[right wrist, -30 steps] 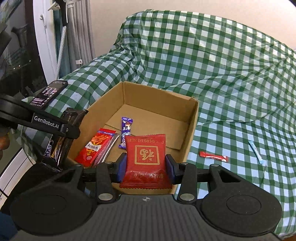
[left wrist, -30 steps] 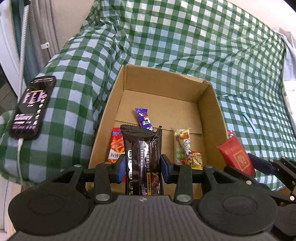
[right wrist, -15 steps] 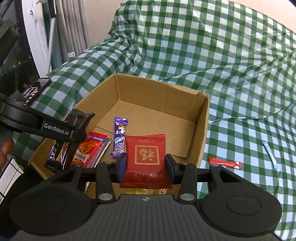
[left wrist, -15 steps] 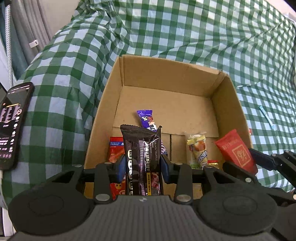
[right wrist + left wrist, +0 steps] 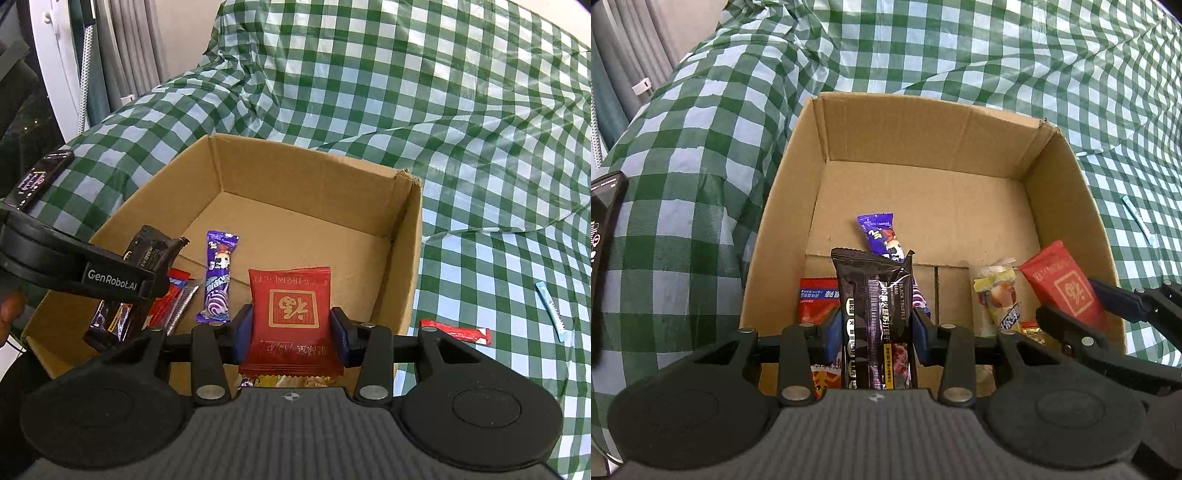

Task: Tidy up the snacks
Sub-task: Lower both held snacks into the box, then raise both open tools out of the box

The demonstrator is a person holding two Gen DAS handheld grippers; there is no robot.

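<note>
I've got both grippers over the near end of the cardboard box [image 5: 923, 125] on the green checked cloth [image 5: 461, 110]. My left gripper [image 5: 875, 332] is clamped on the black truffle bar [image 5: 873, 314], pads pressed against its two long edges, the bar standing upright between them. My right gripper [image 5: 291, 332] is closed on the red square packet [image 5: 291, 314] the same way, jaws partly closed to the packet's width (its print reads upside down from this camera). Down on the box floor I see the purple candy wrapper [image 5: 218, 277] lying near the middle, a red snack bag [image 5: 816, 299] by the left wall, and a yellow-and-white wrapped sweet [image 5: 997, 295] towards the right. Outside the box, on the cloth to its right, lie a small red sachet [image 5: 458, 332] and, further off, a pale blue stick pack [image 5: 550, 310]. A phone [image 5: 40, 177] rests on the cloth at far left.
</note>
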